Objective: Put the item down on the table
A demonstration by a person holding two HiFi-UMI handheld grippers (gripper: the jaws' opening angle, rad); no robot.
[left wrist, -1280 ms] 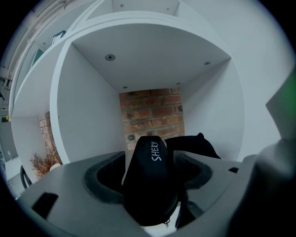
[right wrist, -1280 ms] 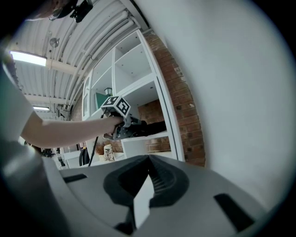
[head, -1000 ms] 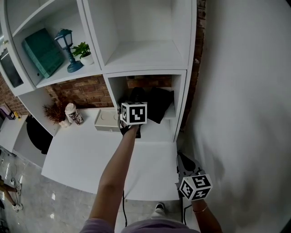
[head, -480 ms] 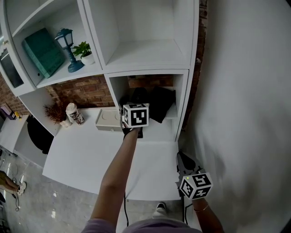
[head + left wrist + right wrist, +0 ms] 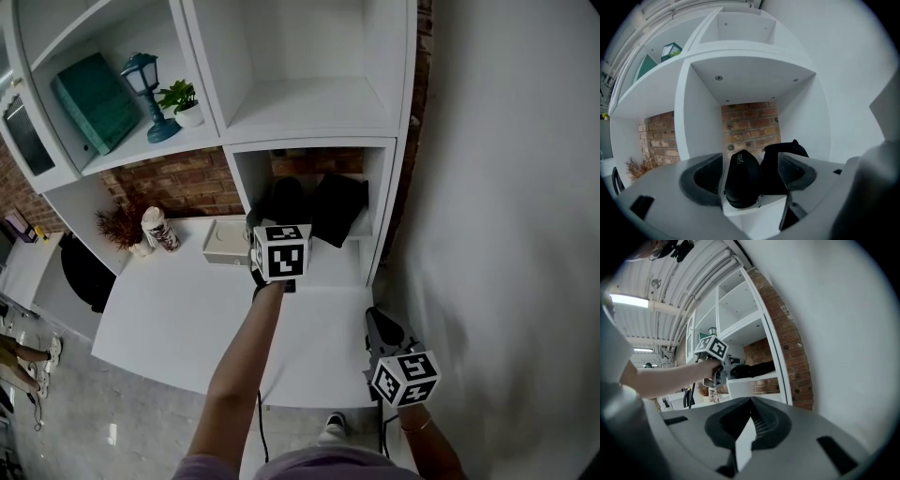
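A black shoe stands on the floor of the low cubby, toe toward me, with a second black shoe leaning behind it on the right. My left gripper points into that cubby and its jaws are opening. The shoe sits between them and the pads stand clear of its sides. In the head view its marker cube covers the jaws just in front of the shoe. My right gripper hangs low by the table's right corner, jaws together and empty.
The white table runs left from the cubby. On it are a white box, a patterned cup and a dried plant. A lantern, a small pot plant and a teal book are on the shelf above. A white wall closes the right side.
My left gripper has drawn back a little from the cubby toward me. The black shoe stays on the cubby floor. The right gripper has hardly moved.
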